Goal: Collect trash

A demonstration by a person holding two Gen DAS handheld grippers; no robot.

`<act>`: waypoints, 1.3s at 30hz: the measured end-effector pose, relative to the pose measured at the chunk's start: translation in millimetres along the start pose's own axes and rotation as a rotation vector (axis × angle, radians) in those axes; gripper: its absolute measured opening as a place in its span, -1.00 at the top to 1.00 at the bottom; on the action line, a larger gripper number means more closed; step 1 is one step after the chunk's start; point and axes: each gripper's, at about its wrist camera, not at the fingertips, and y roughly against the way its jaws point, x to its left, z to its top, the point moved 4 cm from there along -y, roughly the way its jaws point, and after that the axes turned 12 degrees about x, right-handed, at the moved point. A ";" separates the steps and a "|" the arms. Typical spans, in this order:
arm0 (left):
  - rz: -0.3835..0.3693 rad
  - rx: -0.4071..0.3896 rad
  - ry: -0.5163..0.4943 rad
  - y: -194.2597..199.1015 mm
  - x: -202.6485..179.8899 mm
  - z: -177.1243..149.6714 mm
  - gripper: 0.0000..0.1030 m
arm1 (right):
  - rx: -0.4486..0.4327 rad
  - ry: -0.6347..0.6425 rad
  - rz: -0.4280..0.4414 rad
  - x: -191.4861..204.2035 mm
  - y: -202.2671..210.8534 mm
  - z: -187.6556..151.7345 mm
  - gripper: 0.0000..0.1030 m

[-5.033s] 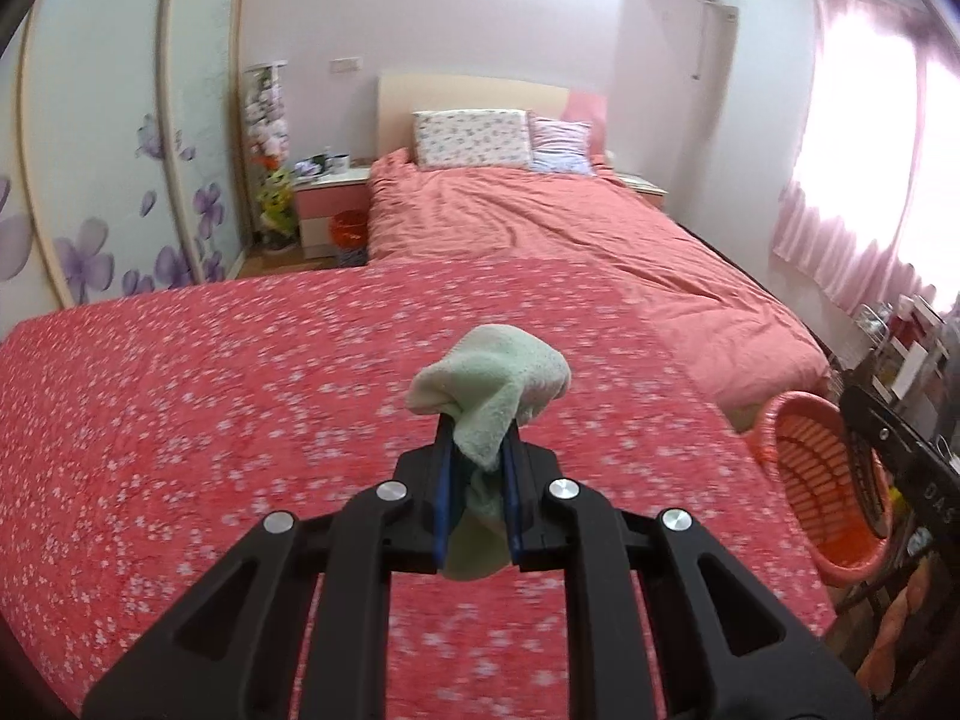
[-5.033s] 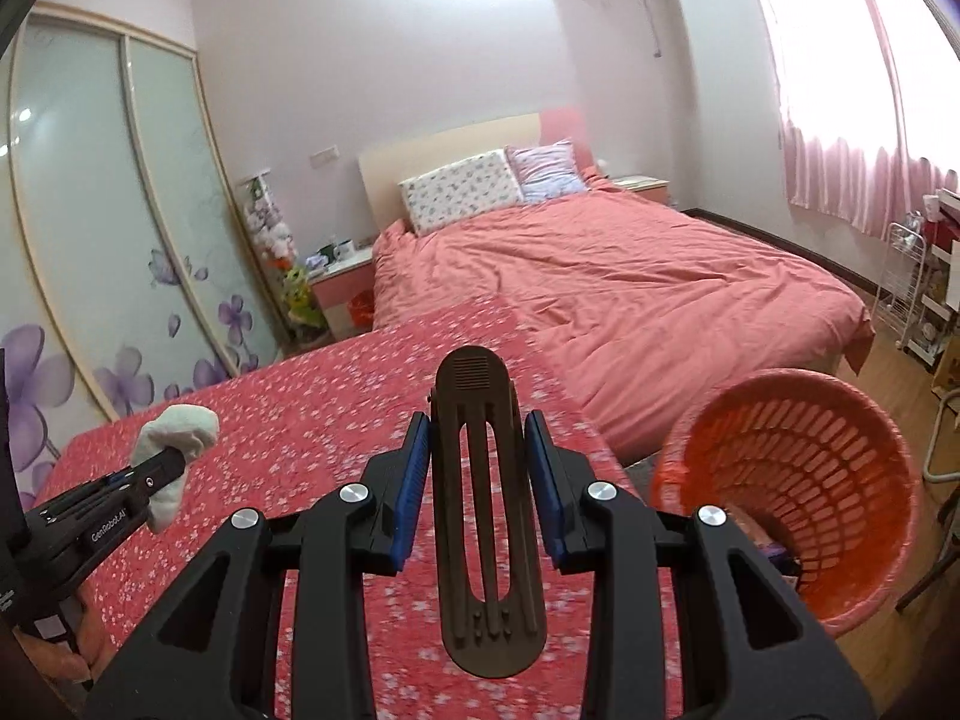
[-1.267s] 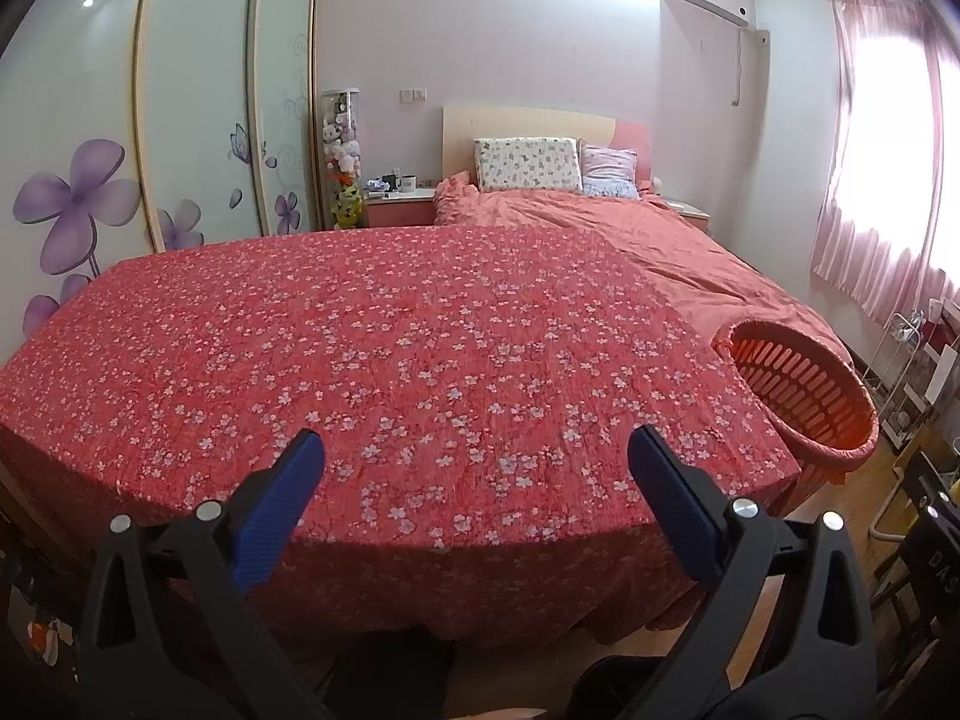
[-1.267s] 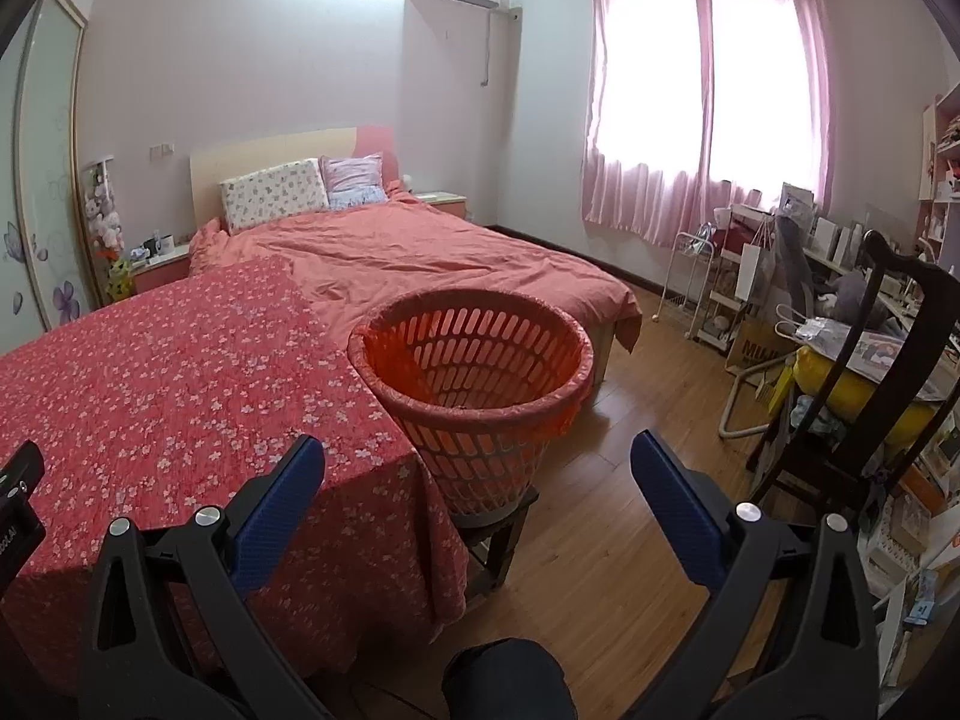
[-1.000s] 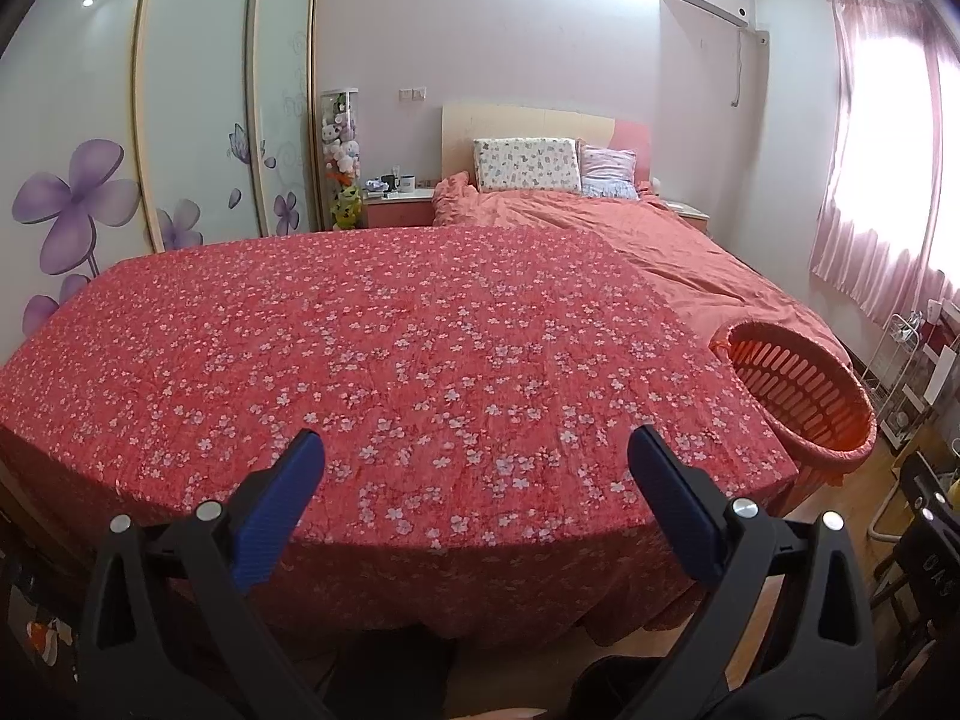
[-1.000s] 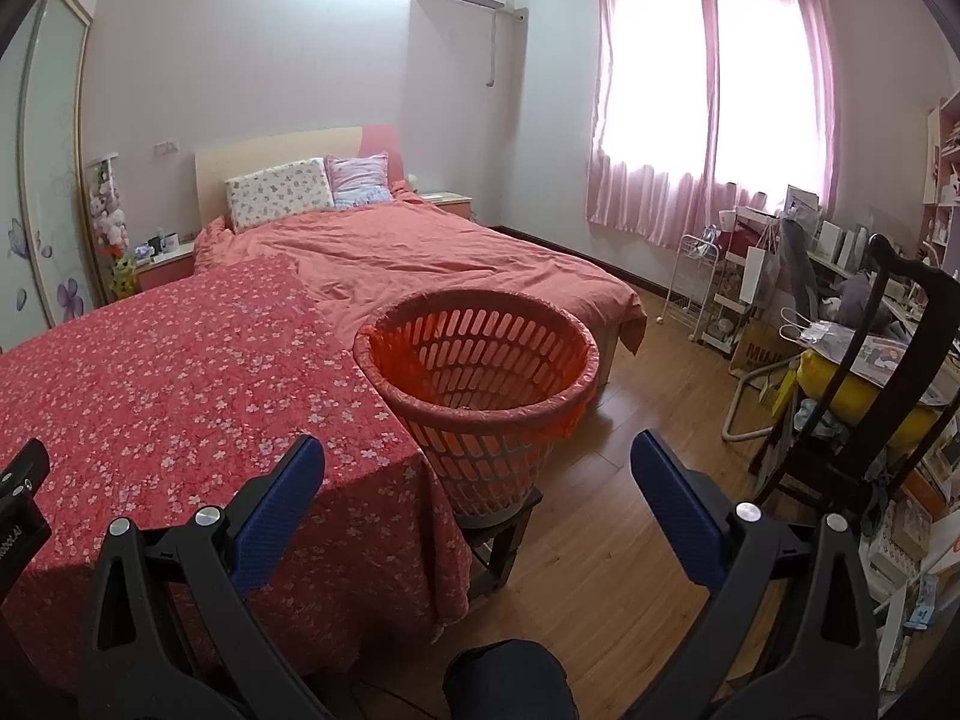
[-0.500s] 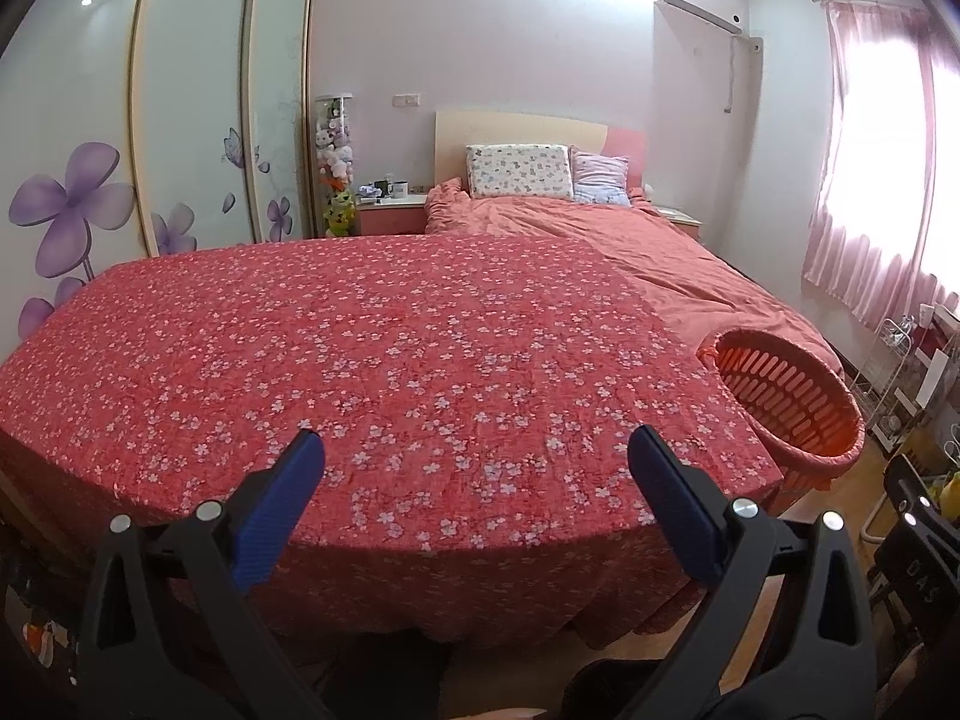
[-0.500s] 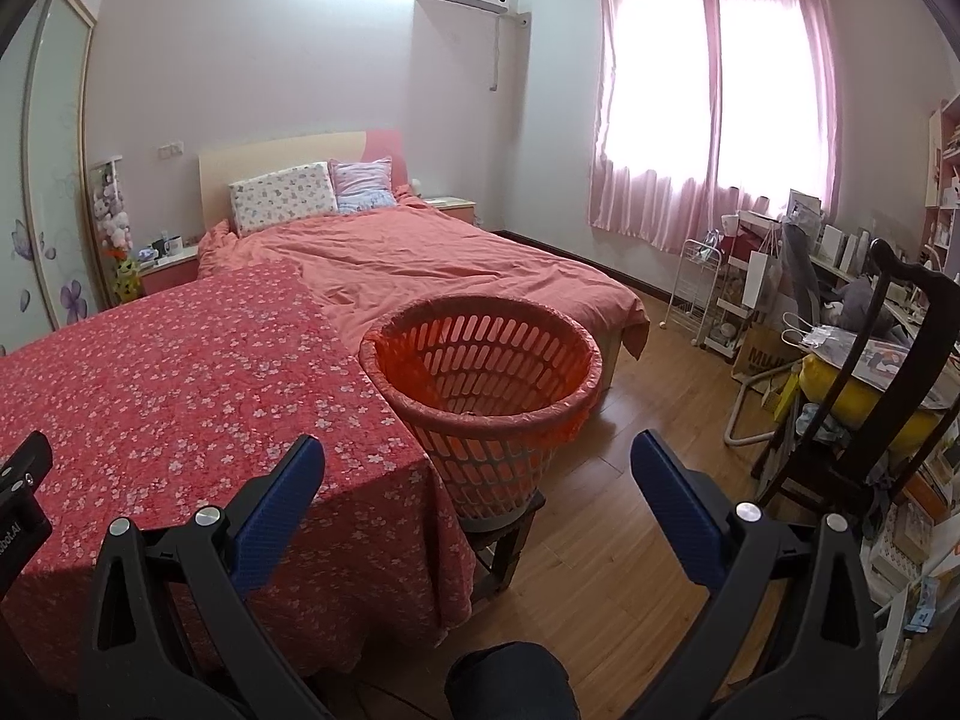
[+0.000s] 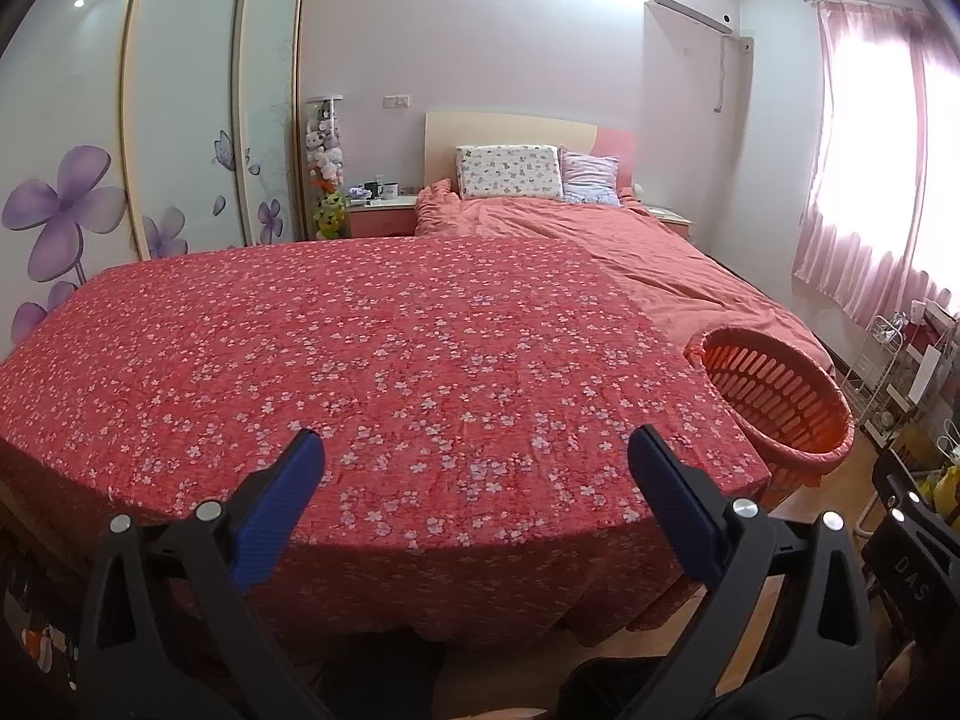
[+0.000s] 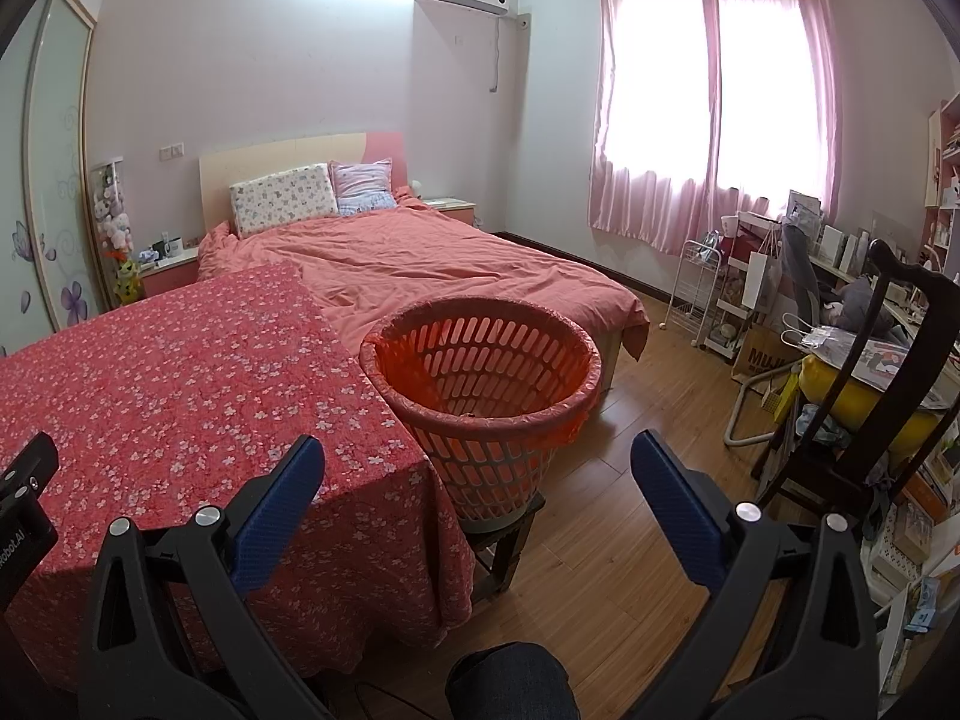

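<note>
Bedroom, pink walls, wood floor; work surface is a table under a red floral cloth (image 9: 384, 360), with a made bed (image 10: 432, 270) behind it.

Left gripper (image 9: 474, 480): jaws spread wide, nothing between the blue pads (image 9: 282, 507); held back from the near table edge, above it.

Right gripper (image 10: 477, 483): jaws likewise spread wide and empty; aimed past the table corner toward the floor and basket.

Orange basket (image 10: 486, 372): slotted plastic, lined with a thin orange bag whose edge folds over the rim; stands on a small dark stool (image 10: 504, 540), just beside the table's right corner. Its contents cannot be made out through the slots.

Trash: none visible on the cloth in either view. Judgement: the table pieces appear collected, and any trash now lies inside the basket, out of sight.

Handling, as judged: basket looks light, its wall somewhat flexible, the liner slippery and easily torn. If it must be lifted, grip the stiff rolled rim (image 9: 774, 450), pinching plastic and liner together, rather than the slotted wall; one gripper on each side would keep it level.
</note>
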 end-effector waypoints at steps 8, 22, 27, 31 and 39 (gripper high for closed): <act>-0.004 0.000 -0.003 1.8 -2.8 0.5 -0.92 | 0.000 -0.002 0.000 -0.5 1.4 1.0 -0.96; -0.019 -0.005 -0.015 3.9 -5.4 -0.7 -0.92 | -0.001 -0.007 -0.002 -0.8 5.1 3.2 -0.96; -0.019 -0.004 -0.015 3.9 -5.6 -0.9 -0.92 | -0.001 -0.007 -0.002 -0.9 5.0 2.8 -0.96; -0.018 -0.004 -0.014 4.0 -5.7 -0.9 -0.92 | -0.002 -0.007 -0.002 -1.0 5.2 3.1 -0.96; -0.017 -0.004 -0.015 4.1 -5.2 -1.2 -0.92 | -0.002 -0.007 -0.002 -1.2 4.9 2.4 -0.96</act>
